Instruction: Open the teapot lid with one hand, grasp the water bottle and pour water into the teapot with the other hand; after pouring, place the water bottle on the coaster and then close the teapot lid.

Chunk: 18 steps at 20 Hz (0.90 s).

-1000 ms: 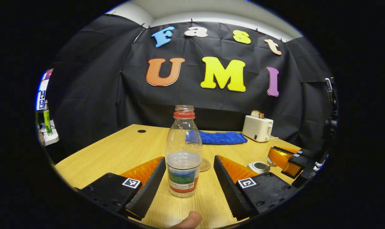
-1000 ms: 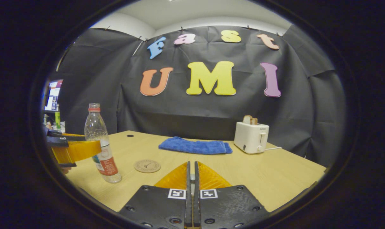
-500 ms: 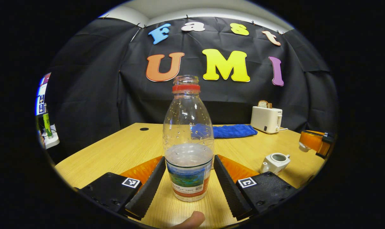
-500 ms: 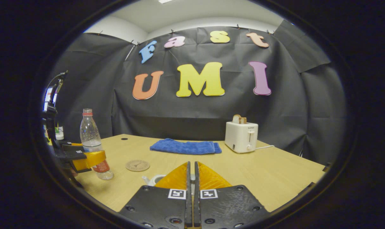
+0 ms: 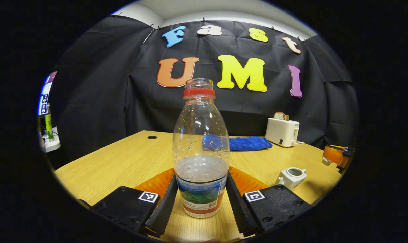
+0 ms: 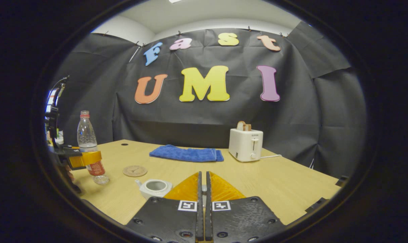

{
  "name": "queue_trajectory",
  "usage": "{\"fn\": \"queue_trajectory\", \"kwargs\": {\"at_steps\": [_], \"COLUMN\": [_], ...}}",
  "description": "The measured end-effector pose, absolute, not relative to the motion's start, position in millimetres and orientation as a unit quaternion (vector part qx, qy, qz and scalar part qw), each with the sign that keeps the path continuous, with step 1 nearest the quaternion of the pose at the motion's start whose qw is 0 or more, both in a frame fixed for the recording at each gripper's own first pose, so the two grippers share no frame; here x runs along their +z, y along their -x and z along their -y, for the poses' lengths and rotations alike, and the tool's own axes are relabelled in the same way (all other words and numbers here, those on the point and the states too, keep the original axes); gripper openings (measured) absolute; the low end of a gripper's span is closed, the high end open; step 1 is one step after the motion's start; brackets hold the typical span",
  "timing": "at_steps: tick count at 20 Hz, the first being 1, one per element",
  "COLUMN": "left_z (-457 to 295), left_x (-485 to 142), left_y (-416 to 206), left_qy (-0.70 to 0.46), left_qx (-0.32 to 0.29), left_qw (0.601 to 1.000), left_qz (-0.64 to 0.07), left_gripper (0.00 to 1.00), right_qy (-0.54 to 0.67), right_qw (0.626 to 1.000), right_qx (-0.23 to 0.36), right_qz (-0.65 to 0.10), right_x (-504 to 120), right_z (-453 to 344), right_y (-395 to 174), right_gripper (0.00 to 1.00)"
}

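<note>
A clear water bottle (image 5: 201, 158) with a red neck ring, no cap and water in its lower half stands upright between my left gripper's (image 5: 201, 180) fingers, which press on its label from both sides. In the right gripper view the bottle (image 6: 86, 141) and left gripper (image 6: 84, 158) are at far left. The white teapot (image 6: 155, 187) sits open on the table, just left of my right gripper (image 6: 203, 174), whose jaws are together. In the left gripper view the right gripper (image 5: 335, 156) hovers right of the teapot (image 5: 291, 176) with a small white piece, the lid (image 5: 325, 161), at its tip. A round coaster (image 6: 135, 170) lies between bottle and teapot.
A folded blue cloth (image 6: 185, 153) lies at the back of the wooden table (image 6: 291, 185), with a white toaster (image 6: 245, 144) holding bread to its right. A cable hole (image 5: 152, 137) is at the table's far left corner.
My left gripper's fingers have closed in onto the bottle. The right gripper has drawn back and to the right, away from the open teapot.
</note>
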State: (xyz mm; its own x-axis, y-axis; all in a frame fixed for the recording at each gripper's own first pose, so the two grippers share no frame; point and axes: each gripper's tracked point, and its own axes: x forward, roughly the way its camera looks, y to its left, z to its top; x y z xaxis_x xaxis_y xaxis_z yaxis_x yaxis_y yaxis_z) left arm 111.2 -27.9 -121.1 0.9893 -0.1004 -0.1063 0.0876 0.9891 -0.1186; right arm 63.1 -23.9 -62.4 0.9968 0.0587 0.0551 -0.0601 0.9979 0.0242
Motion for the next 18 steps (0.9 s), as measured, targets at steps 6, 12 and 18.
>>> {"fn": "queue_trajectory", "kwargs": {"at_steps": [6, 12, 18], "left_z": [33.4, 38.5, 34.7], "left_x": [-119.3, -104.2, -102.1], "left_y": [-103.1, -103.4, -109.4], "left_qy": [-0.034, -0.138, -0.272], "left_qx": [-0.031, -0.023, -0.005], "left_qw": [0.996, 0.988, 0.959], "left_qz": [-0.072, -0.069, -0.075], "left_gripper": [0.76, 0.76, 0.75], "right_qy": [-0.001, -0.018, -0.02], "right_qw": [1.0, 0.999, 1.0], "right_qx": [0.02, 0.027, 0.016], "right_qz": [0.019, 0.017, 0.016], "right_x": [-71.9, -69.9, -66.9], "right_z": [43.7, 48.9, 59.6], "right_y": [-67.8, -69.3, -69.5], "right_gripper": [0.02, 0.02, 0.01]}}
